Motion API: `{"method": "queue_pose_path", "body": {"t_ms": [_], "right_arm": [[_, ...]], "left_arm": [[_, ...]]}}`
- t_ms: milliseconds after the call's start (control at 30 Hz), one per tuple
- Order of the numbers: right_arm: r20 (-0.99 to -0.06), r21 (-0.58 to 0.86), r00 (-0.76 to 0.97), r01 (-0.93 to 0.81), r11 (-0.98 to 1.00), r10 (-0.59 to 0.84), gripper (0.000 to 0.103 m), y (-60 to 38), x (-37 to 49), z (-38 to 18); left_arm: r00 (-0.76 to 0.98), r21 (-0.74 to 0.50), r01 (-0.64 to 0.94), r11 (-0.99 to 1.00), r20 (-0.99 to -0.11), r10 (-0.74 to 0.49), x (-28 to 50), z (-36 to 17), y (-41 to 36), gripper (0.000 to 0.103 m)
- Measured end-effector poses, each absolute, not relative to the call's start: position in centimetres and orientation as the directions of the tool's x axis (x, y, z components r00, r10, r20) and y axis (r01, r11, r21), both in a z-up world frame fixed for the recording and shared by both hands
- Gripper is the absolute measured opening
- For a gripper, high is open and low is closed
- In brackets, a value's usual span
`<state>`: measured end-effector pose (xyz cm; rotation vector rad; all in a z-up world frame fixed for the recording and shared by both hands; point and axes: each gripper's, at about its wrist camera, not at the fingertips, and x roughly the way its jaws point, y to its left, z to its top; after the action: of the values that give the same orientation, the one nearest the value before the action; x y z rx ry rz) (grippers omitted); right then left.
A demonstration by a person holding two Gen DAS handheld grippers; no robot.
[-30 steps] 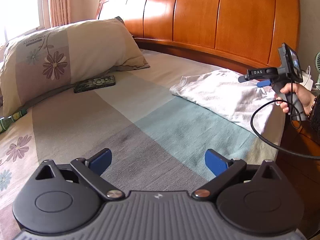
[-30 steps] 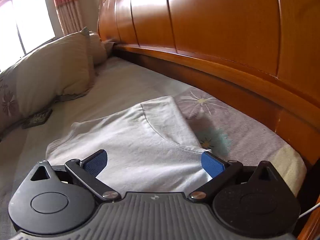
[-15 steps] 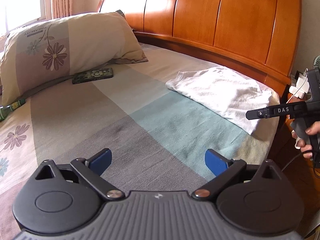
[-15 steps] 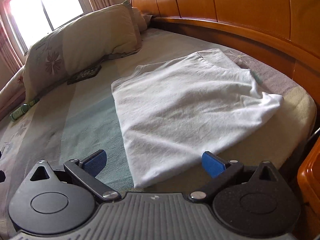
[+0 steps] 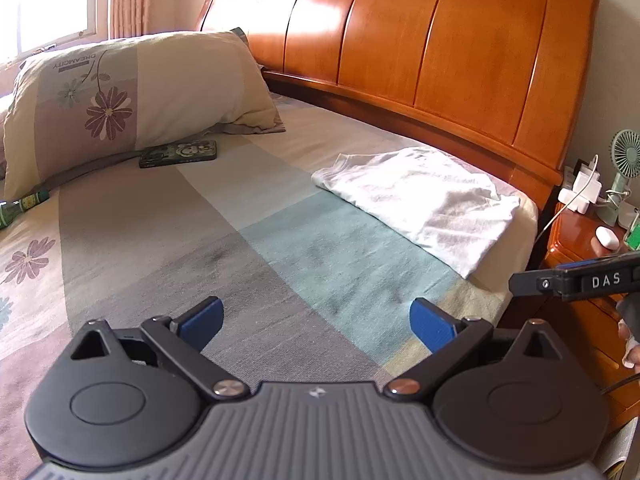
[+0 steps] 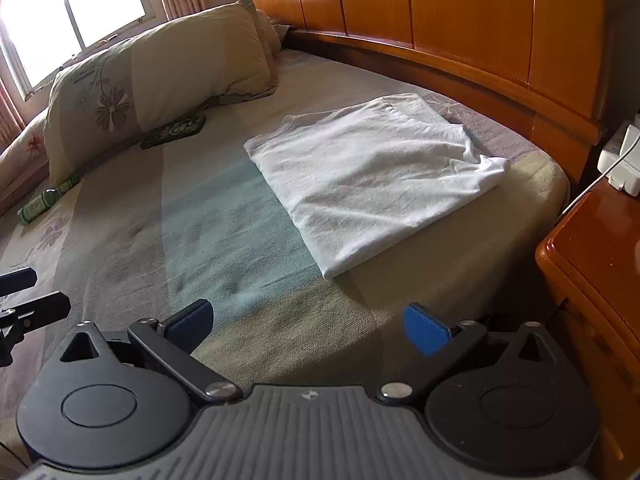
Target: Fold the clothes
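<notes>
Fold judged complete, garment released.
White cotton shirt (image 6: 372, 172) lies folded in a flat rectangle on the striped bedspread (image 6: 224, 240) near the wooden headboard (image 6: 480, 20); left gripper (image 5: 316, 320) and right gripper (image 6: 308, 322) are both spread apart and empty, well clear.

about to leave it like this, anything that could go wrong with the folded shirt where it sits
The folded white shirt lies near the bed's corner, one tip close to the mattress edge; a nudge might slide it off. Both tongs, left and right, are open and clear of it, so nothing steadies it.
</notes>
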<state>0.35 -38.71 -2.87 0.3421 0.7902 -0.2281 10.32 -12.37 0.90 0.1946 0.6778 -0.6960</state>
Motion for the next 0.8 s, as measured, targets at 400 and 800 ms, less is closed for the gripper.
{"method": "queue_pose_path", "body": {"t_ms": [400,800], "right_arm": [[-0.706,0.183,0.704,0.292,0.939,-0.082,0.103,-36.2,-2.7,-0.7],[-0.676,0.184,0.732,0.275,0.944,-0.082,0.103,-35.3,-4.9,0.7]], "left_arm": [[0.541,-0.025,0.707,0.707,-0.624,-0.564,7.2,1.9,-15.0,0.102],[0.583,0.074,0.696,0.714,-0.639,-0.502,4.9,3.0,-16.8,0.102]]}}
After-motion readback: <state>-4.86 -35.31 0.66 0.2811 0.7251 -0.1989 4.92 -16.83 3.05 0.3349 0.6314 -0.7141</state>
